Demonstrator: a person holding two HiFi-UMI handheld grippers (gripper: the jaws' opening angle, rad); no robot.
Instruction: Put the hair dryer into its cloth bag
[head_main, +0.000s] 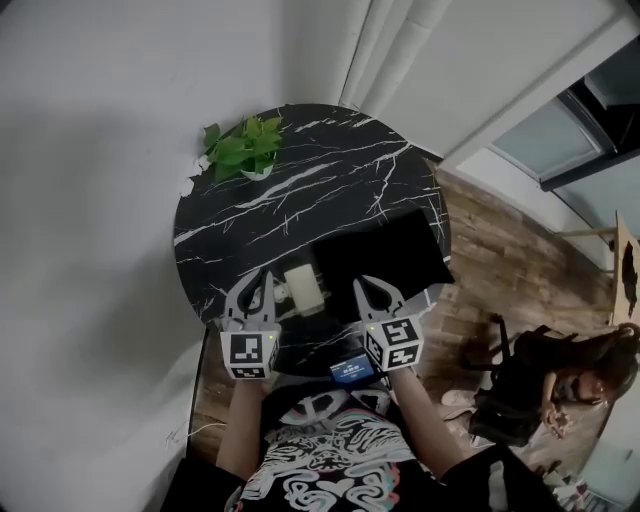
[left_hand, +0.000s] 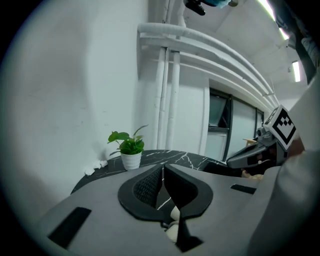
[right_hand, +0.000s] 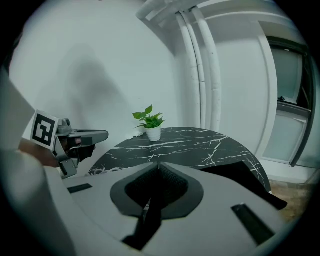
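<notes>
With both sets of jaws closed, pad tips meeting and nothing gripped between them, I hold the left gripper (head_main: 252, 292) and the right gripper (head_main: 375, 295) side by side over the near edge of the round black marble bench (head_main: 300, 190). Left gripper view: pads together at the tips, and a sliver of marble and a pale shape show through the gap lower down. Right gripper view: pads pressed flat together, empty. Both grippers point forward across the benchtop and slightly down, with the marker cubes towards my body. The white hair dryer (head_main: 303, 288) lies on the bench between the two grippers, nearer the left one; neither touches it. Just to its right lies the black cloth bag (head_main: 385, 250), flat on the marble ahead of the right gripper, one corner overhanging the bench's right edge. A small potted plant (head_main: 245, 150) in a white pot stands at the far left rim, well apart from both. Wood-pattern floor (head_main: 500, 260) shows to the right of the bench.
</notes>
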